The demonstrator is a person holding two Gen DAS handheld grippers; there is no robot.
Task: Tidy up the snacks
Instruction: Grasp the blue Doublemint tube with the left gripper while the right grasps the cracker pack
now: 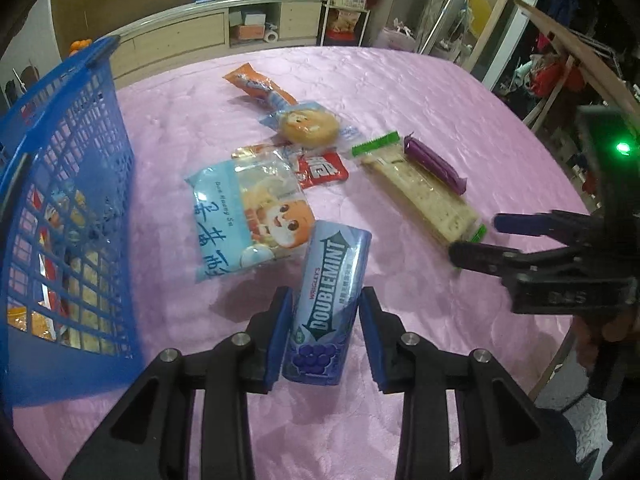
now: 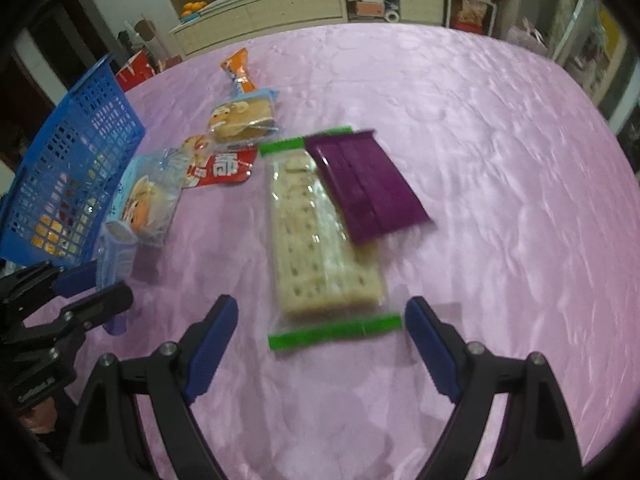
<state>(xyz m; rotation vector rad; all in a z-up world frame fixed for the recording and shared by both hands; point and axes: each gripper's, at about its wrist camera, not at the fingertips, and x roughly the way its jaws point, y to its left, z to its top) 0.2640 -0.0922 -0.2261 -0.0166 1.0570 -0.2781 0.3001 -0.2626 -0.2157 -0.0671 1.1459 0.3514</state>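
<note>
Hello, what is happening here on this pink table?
A person sorts snacks with two handheld grippers. The left gripper has its pads on either side of a blue Doublemint gum canister; a firm grip cannot be confirmed. The right gripper is open in front of a clear cracker pack with green ends. A blue plastic basket at the left already holds snacks.

Blue mesh basket [image 1: 80, 168]; pink embossed cloth [image 1: 400, 92]. Right of basket: pale-blue gum can [image 1: 328, 304] w/ purple grapes, purple pack [image 2: 366, 184], green-edged crackers [image 2: 320, 248].

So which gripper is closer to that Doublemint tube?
Left. The left gripper has its fingers on either side of the Doublemint tube; the right gripper is off by the cracker pack.
</note>
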